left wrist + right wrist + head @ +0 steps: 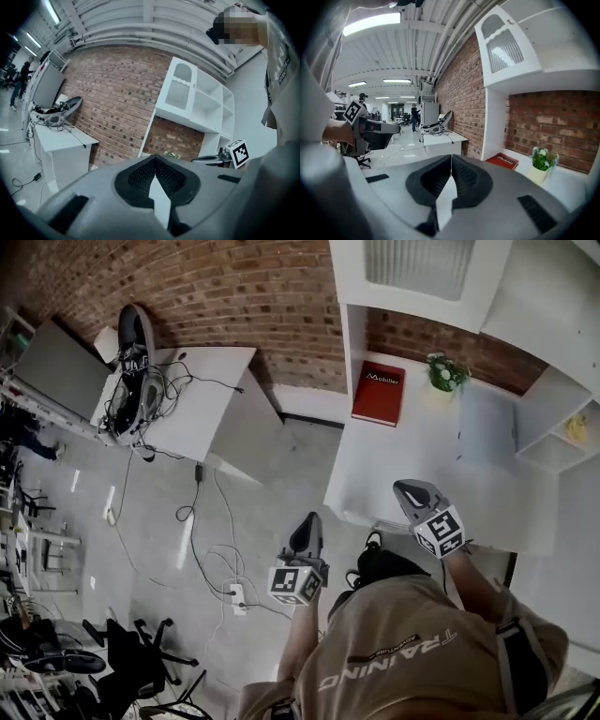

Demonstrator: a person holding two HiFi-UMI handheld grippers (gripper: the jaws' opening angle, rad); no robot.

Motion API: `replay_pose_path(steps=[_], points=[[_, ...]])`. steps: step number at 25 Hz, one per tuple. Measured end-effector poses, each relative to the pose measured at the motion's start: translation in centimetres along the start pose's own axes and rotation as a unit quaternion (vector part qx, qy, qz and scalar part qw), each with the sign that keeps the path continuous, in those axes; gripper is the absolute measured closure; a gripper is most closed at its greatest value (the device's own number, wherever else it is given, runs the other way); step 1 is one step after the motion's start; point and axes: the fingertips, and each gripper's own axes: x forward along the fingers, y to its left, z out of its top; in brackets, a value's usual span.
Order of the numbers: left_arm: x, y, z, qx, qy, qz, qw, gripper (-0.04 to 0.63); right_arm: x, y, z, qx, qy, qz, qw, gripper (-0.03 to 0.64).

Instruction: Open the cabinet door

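The white cabinet stands against the brick wall. Its upper door [417,263] has a ribbed glass pane and is closed; the same door [179,89] appears in the left gripper view and in the right gripper view [504,47]. My left gripper [310,519] hangs over the floor, left of the cabinet's counter, its jaws together with nothing between them [155,159]. My right gripper [403,487] hovers over the counter's front part, well below the door, also shut and empty [451,157]. Neither gripper touches the cabinet.
A red book [378,392] and a small potted plant [448,374] rest on the cabinet's counter [412,460]. Open shelves [562,423] are at the right. A white desk [202,395] with cables and gear stands left; cords and a power strip [236,594] lie on the floor.
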Motion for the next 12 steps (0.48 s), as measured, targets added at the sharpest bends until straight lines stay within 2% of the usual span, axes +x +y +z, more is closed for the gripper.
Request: replay_pose_path(steps=[5,12], points=[[5.6,0.1,2.1,0.053,0.032,-0.043,0.9971,0.586,4.0,-2.9,-0.3,0.028,-0.012,-0.018,0.999,0.604],[12.5,0.6,3.8,0.085,0.052,-0.073,0.9924,0.586,7.3,-8.7,2.6,0.03,-0.048,-0.04,0.998,0.604]])
